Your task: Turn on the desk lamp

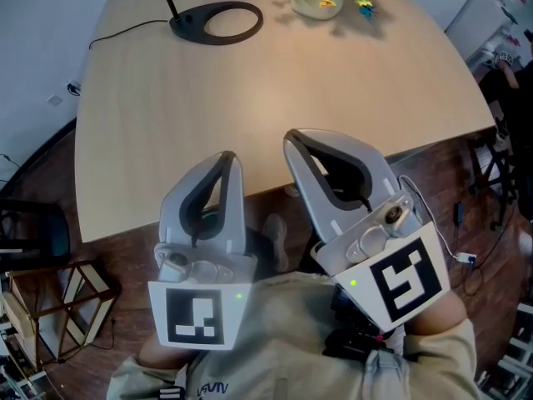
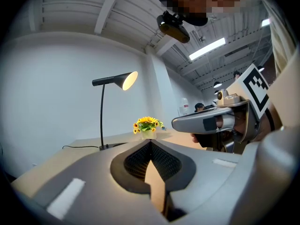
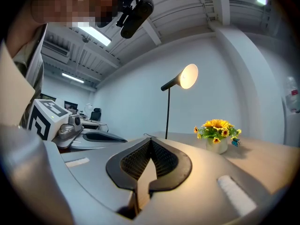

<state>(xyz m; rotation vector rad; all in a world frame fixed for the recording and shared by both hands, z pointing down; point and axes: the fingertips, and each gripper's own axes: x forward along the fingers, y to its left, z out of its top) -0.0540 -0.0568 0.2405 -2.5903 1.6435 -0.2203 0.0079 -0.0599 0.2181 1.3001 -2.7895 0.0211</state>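
Holding both tools low over the lap, the person keeps them at the table's (image 1: 275,115) near edge, side by side and just apart. The left gripper (image 1: 231,158) has its jaws closed tip to tip, with nothing between them; only a narrow slit shows lower down between the ribbed pads (image 2: 138,161). The right gripper (image 1: 290,137) is the same, jaws pressed together at the tips and empty, reaching slightly further over the near edge.

The desk lamp (image 1: 188,23) stands well apart from both, near the table's far left corner, on a black ring-shaped base with a thin upright stem. Its cable (image 1: 125,30) runs off toward the left edge. In the right gripper view the inside of the shade (image 3: 186,76) shows bright. A pot of yellow flowers (image 1: 316,5) sits at the far edge, right of the lamp.
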